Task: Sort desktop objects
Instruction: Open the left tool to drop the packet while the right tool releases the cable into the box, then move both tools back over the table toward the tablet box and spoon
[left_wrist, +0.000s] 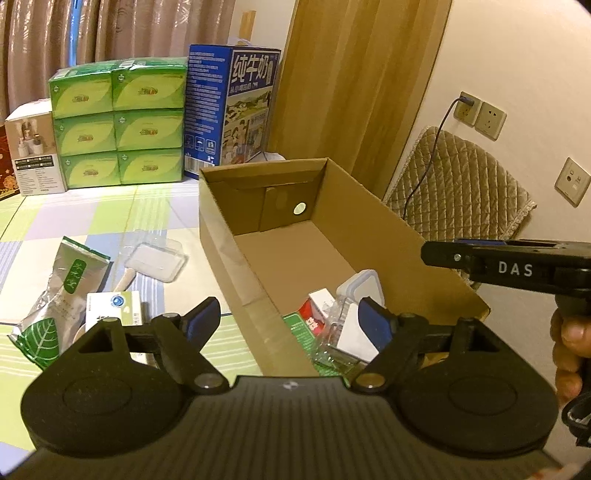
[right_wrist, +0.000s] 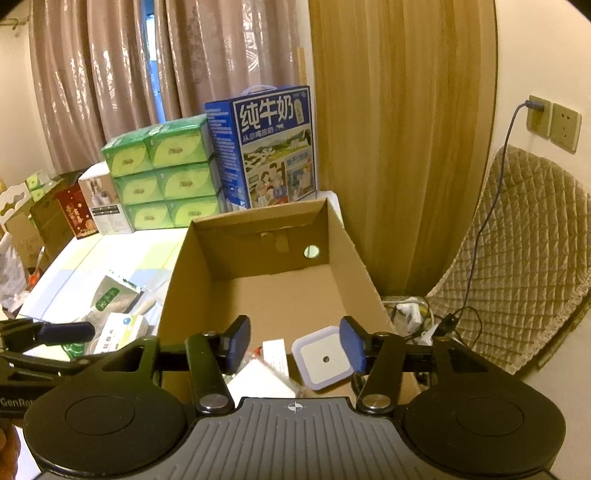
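Observation:
An open cardboard box (left_wrist: 373, 206) (right_wrist: 354, 254) stands on the checked mat. Inside at its near end lie a white square night light (right_wrist: 323, 360) (left_wrist: 362, 286), a red-and-white small box (left_wrist: 314, 314), a white card (right_wrist: 275, 354) and clear plastic packaging (left_wrist: 332, 325). My left gripper (left_wrist: 290, 319) is open and empty above the box's near left wall. My right gripper (right_wrist: 293, 347) is open and empty above the box's near end, over the night light; it also shows in the left wrist view (left_wrist: 458, 254). Left of the box lie a silver-green pouch (left_wrist: 62, 288), a white-green small box (left_wrist: 112, 304) and a clear plastic tray (left_wrist: 155, 258).
Stacked green tissue boxes (left_wrist: 118, 122), a blue milk carton box (left_wrist: 236, 107) and a white product box (left_wrist: 35, 147) stand at the back. A quilted chair cushion (right_wrist: 517, 254) with a charging cable (right_wrist: 484, 229) is right of the box, by the wall sockets (right_wrist: 554, 122).

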